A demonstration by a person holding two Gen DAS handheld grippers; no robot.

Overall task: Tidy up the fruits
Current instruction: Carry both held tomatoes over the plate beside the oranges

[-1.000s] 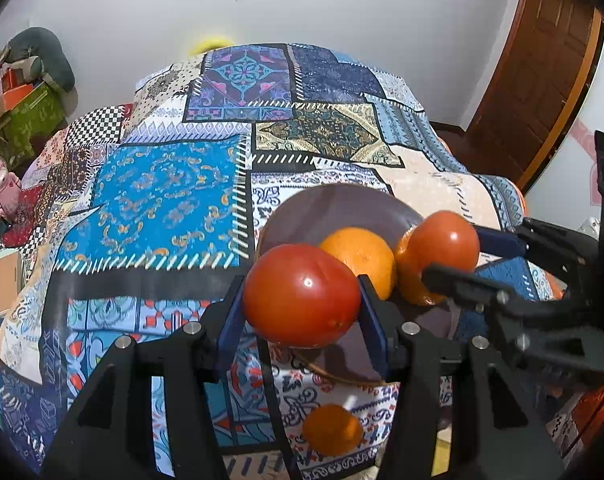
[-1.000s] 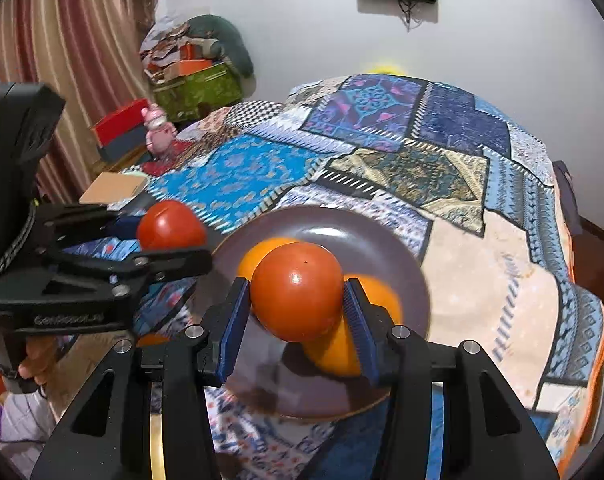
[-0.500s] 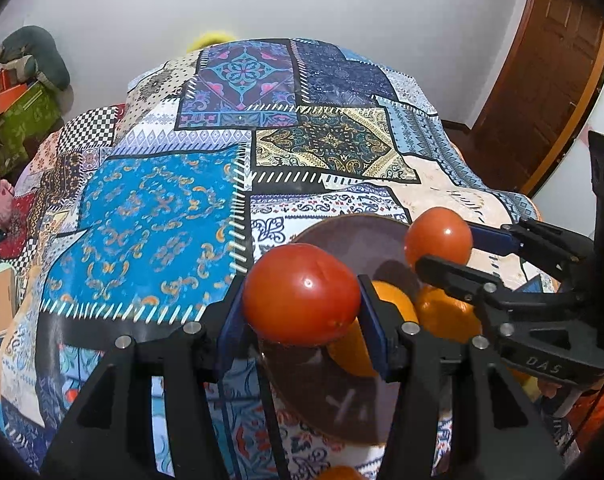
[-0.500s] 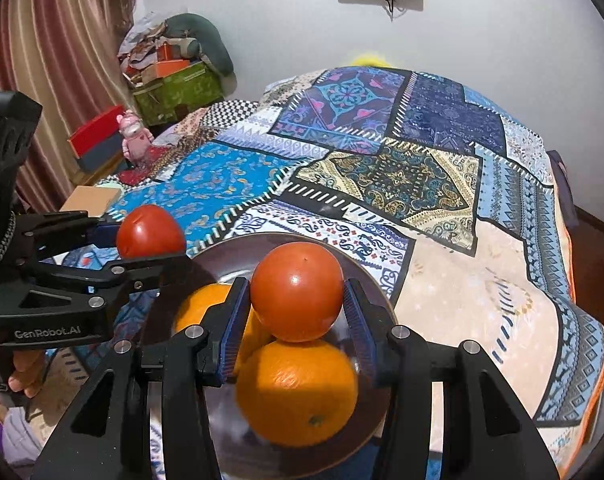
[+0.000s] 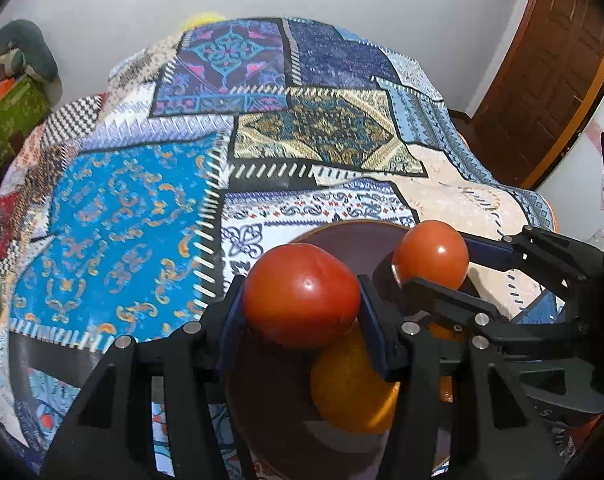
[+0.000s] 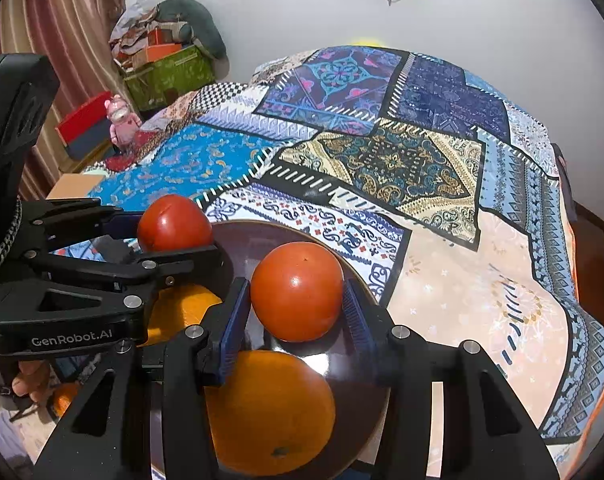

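Since both tomatoes are headed for the plate (image 6: 366, 288), each gripper's jaws are clamped on one: left tomato (image 5: 300, 294), right tomato (image 6: 297, 297), both hovering above the oranges (image 6: 270, 412) below the jaws.

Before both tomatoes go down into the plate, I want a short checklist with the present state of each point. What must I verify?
1. Left hand-held gripper grips its tomato between both pads: ok.
2. Right hand-held gripper grips its tomato: ok.
3. Both tomatoes are above the brown plate: ok.
4. Free room on the plate beside the oranges: cannot tell, the grippers hide much of it.
5. The two grippers are apart, not touching: ok.
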